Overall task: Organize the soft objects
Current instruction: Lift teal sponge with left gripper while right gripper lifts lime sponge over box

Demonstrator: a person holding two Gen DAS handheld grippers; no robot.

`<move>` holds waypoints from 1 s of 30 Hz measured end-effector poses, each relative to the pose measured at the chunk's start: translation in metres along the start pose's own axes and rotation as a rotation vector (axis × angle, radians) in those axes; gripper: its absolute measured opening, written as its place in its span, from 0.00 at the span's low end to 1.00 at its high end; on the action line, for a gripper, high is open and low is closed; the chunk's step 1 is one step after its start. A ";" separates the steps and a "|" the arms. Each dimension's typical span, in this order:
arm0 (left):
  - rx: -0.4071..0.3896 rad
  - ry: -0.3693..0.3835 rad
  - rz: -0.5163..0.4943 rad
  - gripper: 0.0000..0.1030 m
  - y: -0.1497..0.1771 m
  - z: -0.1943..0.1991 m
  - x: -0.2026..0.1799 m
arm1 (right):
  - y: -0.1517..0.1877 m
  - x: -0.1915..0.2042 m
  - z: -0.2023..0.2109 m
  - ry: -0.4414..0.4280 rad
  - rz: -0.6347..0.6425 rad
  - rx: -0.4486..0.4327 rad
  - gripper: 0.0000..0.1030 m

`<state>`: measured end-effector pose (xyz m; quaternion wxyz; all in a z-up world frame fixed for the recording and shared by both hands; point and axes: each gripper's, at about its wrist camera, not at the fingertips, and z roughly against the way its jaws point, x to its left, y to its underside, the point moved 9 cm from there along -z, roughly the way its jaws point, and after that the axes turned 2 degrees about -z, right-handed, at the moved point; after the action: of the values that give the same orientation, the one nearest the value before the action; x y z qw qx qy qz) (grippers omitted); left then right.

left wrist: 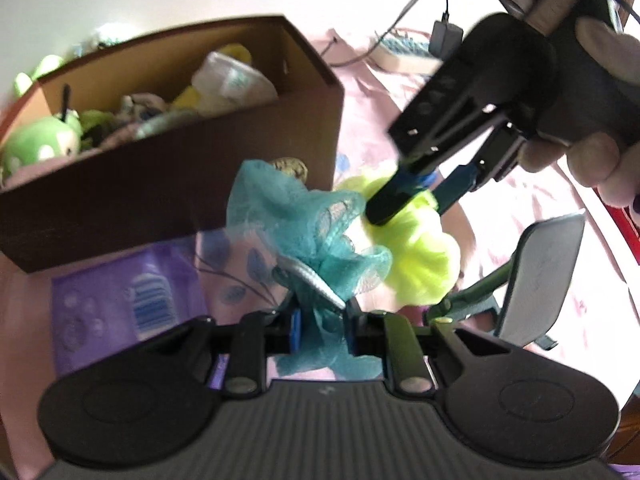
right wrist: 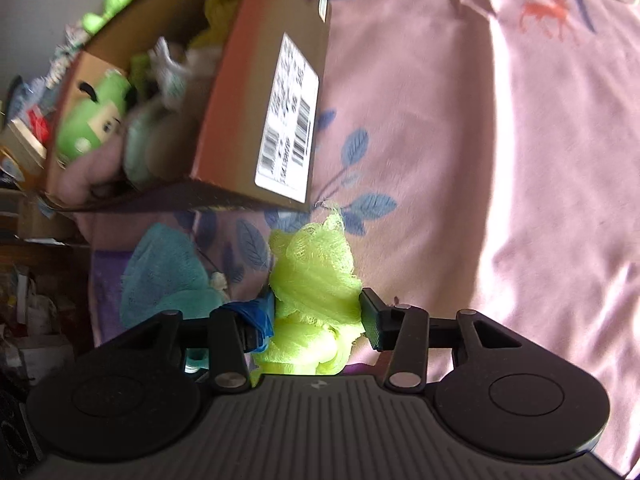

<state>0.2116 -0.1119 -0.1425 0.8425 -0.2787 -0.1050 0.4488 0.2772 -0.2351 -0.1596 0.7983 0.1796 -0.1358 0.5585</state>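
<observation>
A teal mesh bath puff is pinched between my left gripper's fingers, close in front of the brown cardboard box. Beside it on the right, a neon yellow mesh puff is held by my right gripper, which reaches in from the upper right. In the right wrist view the right gripper is closed around the yellow puff, with the teal puff to its left. The box holds several plush toys, among them a green one.
Everything lies on a pink bedsheet with blue leaf prints. A purple packet lies left of my left gripper. A phone stand stands at the right. A charger and a hairbrush lie at the back.
</observation>
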 end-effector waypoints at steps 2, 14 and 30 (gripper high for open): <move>-0.017 -0.010 0.012 0.16 -0.004 0.009 0.000 | 0.000 -0.003 0.011 0.006 0.014 -0.045 0.28; -0.095 -0.062 0.035 0.16 -0.035 0.060 0.003 | 0.013 0.006 0.078 -0.090 0.050 -0.219 0.29; -0.147 -0.104 0.033 0.17 -0.093 0.094 0.087 | 0.010 0.096 0.099 -0.085 0.073 -0.417 0.29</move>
<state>0.2866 -0.0469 -0.0186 0.8056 -0.3179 -0.1766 0.4677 0.2983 -0.1943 -0.0292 0.7909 0.0288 -0.2885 0.5389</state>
